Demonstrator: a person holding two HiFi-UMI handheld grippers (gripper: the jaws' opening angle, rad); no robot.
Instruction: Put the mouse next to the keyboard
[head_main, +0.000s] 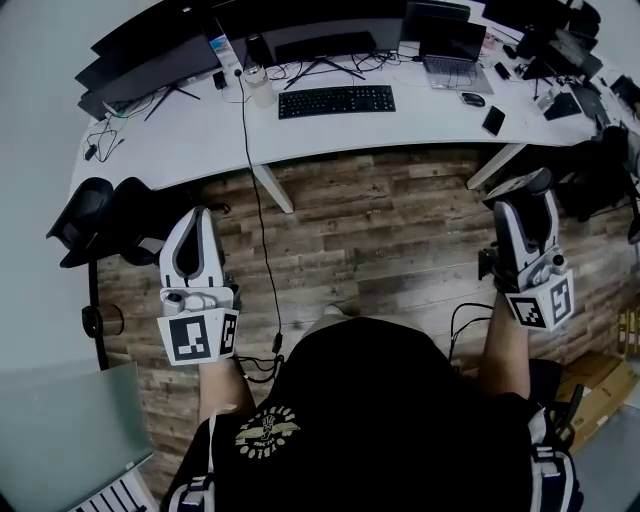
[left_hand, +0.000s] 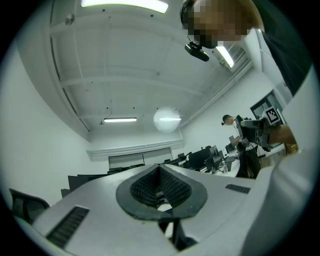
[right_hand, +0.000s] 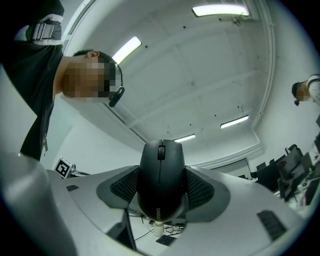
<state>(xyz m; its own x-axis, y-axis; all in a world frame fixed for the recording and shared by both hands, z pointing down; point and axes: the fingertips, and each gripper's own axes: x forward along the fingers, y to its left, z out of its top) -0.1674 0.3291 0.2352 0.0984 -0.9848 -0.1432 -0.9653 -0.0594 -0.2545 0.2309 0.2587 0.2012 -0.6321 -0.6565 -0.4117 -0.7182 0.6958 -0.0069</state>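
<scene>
I stand back from the surface with a tool in each hand, both held out in front of my black shirt (head_main: 365, 420) and over the wooden floor (head_main: 380, 235). Both tools tip upward, so each tool's own view looks onto the ceiling and its strip lights.

My right tool (head_main: 526, 192) is clamped on the mouse (right_hand: 160, 182). The black mouse sits upright between the two ribbed pads (right_hand: 202, 187), its scroll wheel at the top, and a pad presses on each of its sides. So the mouse is up in the air at my right side, well apart from the surface.

My left tool (head_main: 193, 218) has its jaws together, the dark pads meeting at a point with nothing between them.

A black cable (head_main: 258, 210) hangs from the surface down to the floor between my two tools. A dark office chair (head_main: 85, 215) stands at my left, near the left tool.

Farther off, the white surface (head_main: 200, 135) curves across the head view. The black keyboard (head_main: 336, 100) lies near its middle, with bare white top on both sides of it. To the right of the keyboard are a second small dark mouse (head_main: 472, 98) and a phone (head_main: 493, 120), and behind those an open laptop (head_main: 452, 50). Dark monitors (head_main: 325, 20) line the far edge.
</scene>
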